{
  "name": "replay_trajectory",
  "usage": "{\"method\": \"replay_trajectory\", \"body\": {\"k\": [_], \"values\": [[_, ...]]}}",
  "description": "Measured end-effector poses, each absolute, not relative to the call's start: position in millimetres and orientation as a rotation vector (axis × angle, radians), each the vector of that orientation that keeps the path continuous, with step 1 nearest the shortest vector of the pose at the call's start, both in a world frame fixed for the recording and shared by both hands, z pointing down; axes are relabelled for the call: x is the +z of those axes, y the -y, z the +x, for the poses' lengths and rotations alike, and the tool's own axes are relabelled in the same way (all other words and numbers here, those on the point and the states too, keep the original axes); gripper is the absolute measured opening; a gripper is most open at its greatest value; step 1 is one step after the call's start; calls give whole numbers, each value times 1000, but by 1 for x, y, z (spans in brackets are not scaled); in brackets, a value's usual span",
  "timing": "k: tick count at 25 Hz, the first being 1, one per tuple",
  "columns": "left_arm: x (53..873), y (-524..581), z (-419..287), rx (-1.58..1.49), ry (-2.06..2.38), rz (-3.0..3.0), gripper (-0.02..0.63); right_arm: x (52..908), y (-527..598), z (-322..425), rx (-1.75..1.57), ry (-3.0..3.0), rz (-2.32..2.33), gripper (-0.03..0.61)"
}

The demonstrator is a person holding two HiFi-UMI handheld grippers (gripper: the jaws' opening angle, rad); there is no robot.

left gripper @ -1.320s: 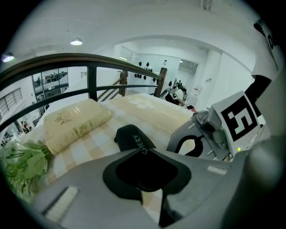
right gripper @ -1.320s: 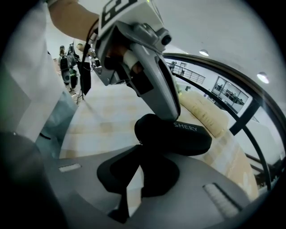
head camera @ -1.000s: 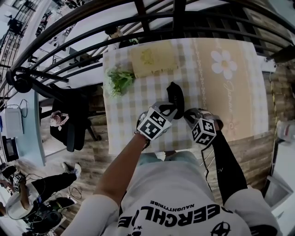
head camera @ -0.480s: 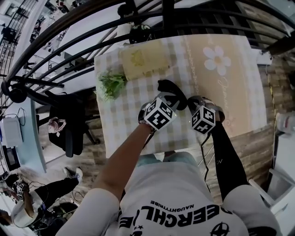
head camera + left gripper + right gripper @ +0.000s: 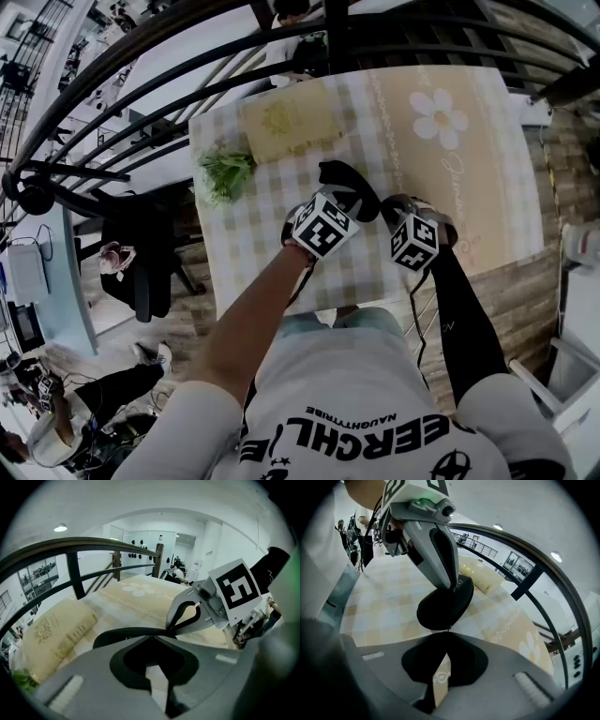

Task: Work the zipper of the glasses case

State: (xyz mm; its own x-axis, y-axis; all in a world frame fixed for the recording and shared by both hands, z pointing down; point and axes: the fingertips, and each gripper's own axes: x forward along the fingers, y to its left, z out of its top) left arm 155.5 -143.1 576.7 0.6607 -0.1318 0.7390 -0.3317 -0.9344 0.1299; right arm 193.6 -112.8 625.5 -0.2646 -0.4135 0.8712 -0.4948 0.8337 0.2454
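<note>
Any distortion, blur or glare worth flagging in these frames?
Head view: strong fisheye, the railing bows; sharp, evenly lit. Left gripper view: round black vignette, left gripper soft up close, ceiling lamp blown out. Right gripper view: same vignette; glasses case sharp.

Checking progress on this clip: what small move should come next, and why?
Probably draw the right gripper slowly along the seam of the glasses case. Its jaws are together on what looks like the zipper pull at the case's near end, while the left gripper pinches the far end, bracing it.
</note>
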Motion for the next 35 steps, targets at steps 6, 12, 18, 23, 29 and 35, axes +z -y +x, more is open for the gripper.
{"method": "replay_trajectory", "body": {"k": [6, 12, 18, 23, 29, 35], "values": [[579, 143, 153, 1119, 366, 2616, 18, 625, 110, 191, 100, 1901, 674, 30], [579, 143, 154, 1110, 367, 2622, 14, 624, 103, 191, 59, 1878, 623, 29], [578, 145, 160, 1089, 377, 2619, 13, 627, 89, 190, 6, 1836, 527, 29], [580, 147, 165, 1079, 383, 2616, 12, 634, 78, 182, 7, 1829, 496, 31], [581, 148, 169, 1067, 390, 2614, 12, 637, 75, 176, 52, 1824, 540, 31], [581, 151, 172, 1050, 405, 2620, 11, 638, 74, 171, 165, 1829, 627, 31]]}}
